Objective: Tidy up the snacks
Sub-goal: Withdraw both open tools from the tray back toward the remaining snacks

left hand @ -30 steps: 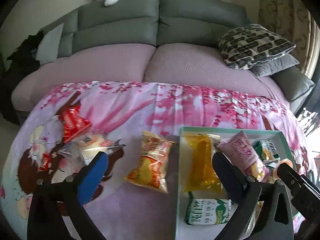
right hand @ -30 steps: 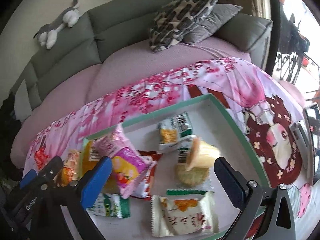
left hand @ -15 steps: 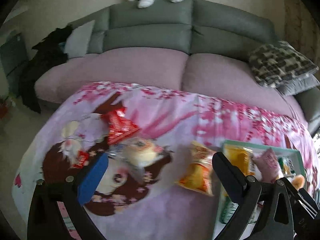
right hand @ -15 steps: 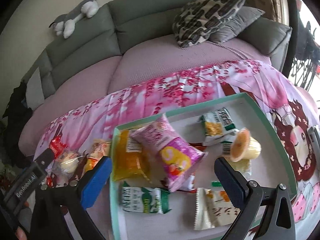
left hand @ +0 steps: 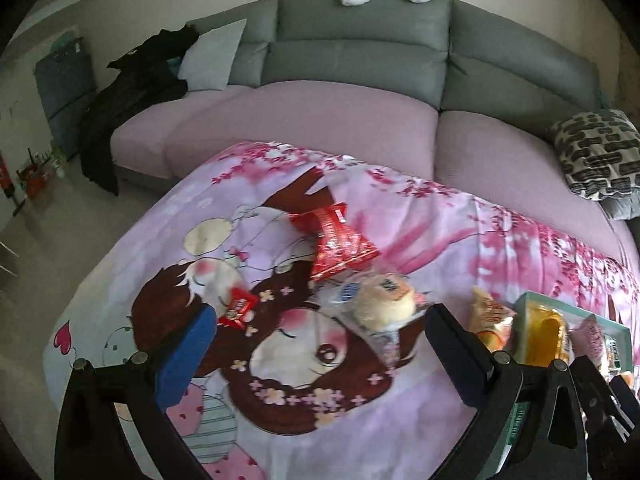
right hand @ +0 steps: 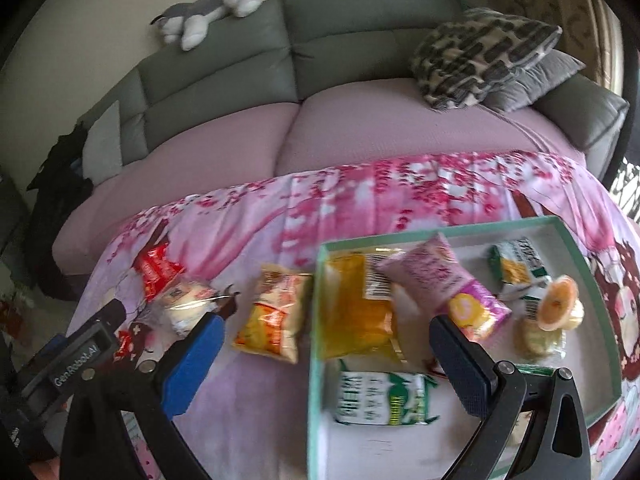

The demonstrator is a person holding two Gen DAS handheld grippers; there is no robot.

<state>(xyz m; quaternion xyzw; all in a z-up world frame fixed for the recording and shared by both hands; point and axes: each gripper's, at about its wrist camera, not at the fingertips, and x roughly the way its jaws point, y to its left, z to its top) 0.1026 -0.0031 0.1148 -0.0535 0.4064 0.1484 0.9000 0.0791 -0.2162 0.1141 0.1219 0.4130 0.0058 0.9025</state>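
Lying lengthwise toward the sofa, orange snack packet (right hand: 275, 314), beside tray (right hand: 316, 320)

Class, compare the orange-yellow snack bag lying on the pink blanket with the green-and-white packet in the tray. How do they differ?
The orange-yellow snack bag lies on the blanket, outside the tray; the green-and-white packet lies inside the teal-rimmed tray. The bag's long side runs away from the camera; the packet's runs sideways. Colours differ: orange-yellow against green and white. Both are flat packets, and neither is gripped.
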